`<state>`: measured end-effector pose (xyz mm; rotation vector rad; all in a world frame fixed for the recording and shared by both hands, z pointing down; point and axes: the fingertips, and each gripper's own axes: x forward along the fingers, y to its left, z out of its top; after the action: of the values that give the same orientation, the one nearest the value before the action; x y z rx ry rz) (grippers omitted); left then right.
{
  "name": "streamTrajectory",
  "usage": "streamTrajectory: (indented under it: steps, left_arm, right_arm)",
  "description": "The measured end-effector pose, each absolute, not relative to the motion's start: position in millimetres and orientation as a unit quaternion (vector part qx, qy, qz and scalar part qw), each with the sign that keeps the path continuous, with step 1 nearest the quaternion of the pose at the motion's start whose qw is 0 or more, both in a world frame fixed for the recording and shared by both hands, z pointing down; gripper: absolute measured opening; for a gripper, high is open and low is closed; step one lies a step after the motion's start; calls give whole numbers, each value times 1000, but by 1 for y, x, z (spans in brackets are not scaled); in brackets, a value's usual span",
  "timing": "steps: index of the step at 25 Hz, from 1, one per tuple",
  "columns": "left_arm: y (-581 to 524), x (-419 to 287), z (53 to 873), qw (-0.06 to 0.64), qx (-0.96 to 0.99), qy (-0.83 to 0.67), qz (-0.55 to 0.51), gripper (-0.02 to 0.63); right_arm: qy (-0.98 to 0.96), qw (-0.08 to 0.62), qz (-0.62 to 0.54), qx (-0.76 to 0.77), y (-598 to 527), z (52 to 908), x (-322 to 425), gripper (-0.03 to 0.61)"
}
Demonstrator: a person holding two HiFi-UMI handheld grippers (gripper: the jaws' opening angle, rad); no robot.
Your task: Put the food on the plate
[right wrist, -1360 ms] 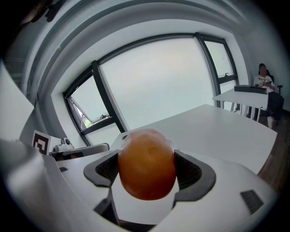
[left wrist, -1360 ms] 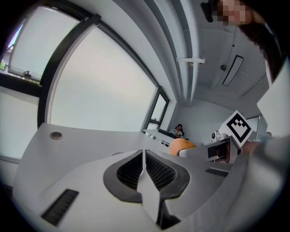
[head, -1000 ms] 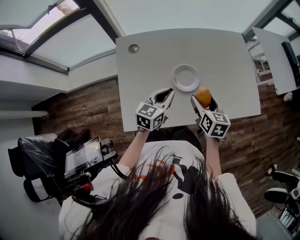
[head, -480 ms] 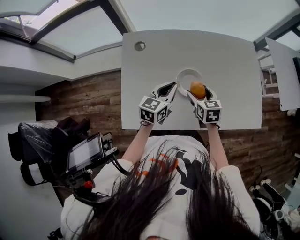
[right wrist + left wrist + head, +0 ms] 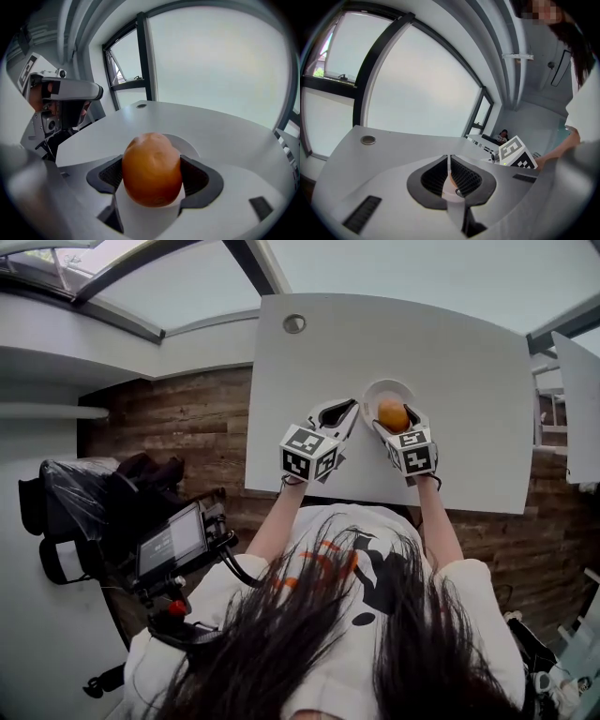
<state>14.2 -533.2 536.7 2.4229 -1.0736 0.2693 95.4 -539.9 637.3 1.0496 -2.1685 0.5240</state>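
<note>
An orange fruit (image 5: 393, 415) (image 5: 152, 168) is clamped between the jaws of my right gripper (image 5: 394, 420) (image 5: 153, 174). It hangs over the near part of a small white plate (image 5: 379, 390) (image 5: 187, 142) on the white table (image 5: 450, 362). My left gripper (image 5: 339, 414) (image 5: 449, 174) sits just left of the plate, low over the table, with its jaws pressed together and nothing between them.
A round cable grommet (image 5: 294, 323) (image 5: 368, 139) (image 5: 140, 106) is set in the table's far left corner. The table's near edge (image 5: 328, 493) runs right under both grippers. Another white desk (image 5: 577, 390) stands at the right; wooden floor lies to the left.
My right gripper has carried the orange forward and left, from beside the plate's near right to over the plate. The left gripper has stayed by the plate.
</note>
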Motion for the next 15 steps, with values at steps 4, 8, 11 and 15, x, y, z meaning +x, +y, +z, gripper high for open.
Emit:
streamTrajectory:
  steps: [4,8,11,15]
  left_arm:
    - [-534,13,539,237,883,-392,103,6]
    - [-533,12,540,238,882,-393,106,6]
    - [-533,14,540,238,882,-392,106,6]
    - [-532,15,541,238,883,-390,109,6]
  right_arm:
    - [-827,340,205,398,-542,645,95,374]
    - [-826,343,208,396,-542,648,95,374]
    - [-826,342,207,397,-543,650,96,374]
    - [-825,340,210,401,-544,651,97,374]
